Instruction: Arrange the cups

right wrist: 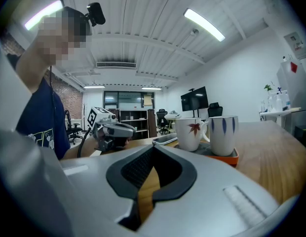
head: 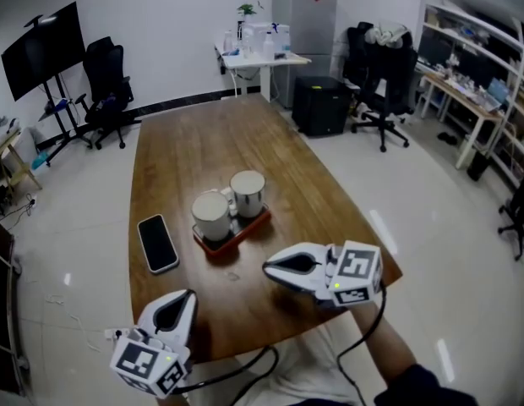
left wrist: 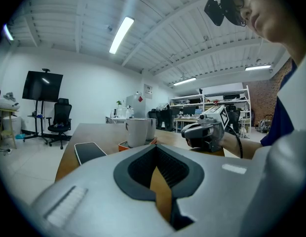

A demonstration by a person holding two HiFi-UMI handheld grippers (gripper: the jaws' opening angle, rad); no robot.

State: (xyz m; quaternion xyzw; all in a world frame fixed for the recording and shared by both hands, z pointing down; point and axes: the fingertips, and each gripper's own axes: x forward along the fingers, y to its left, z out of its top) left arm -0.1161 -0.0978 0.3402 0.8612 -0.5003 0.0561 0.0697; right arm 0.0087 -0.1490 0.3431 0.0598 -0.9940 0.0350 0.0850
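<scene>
Two cups stand upright, long axes vertical, mouths up, on orange tray point(head: 246, 235) mid-table: near cup point(head: 212, 216), far cup point(head: 248, 193) at 1 o'clock; handle seemingly between. Left gripper point(head: 187, 296) and right gripper point(head: 267, 267) have jaws closed, empty.

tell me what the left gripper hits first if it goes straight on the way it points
Probably the nearer cup on the tray, almost dead ahead of the left gripper; the tray's front edge could come first.
</scene>
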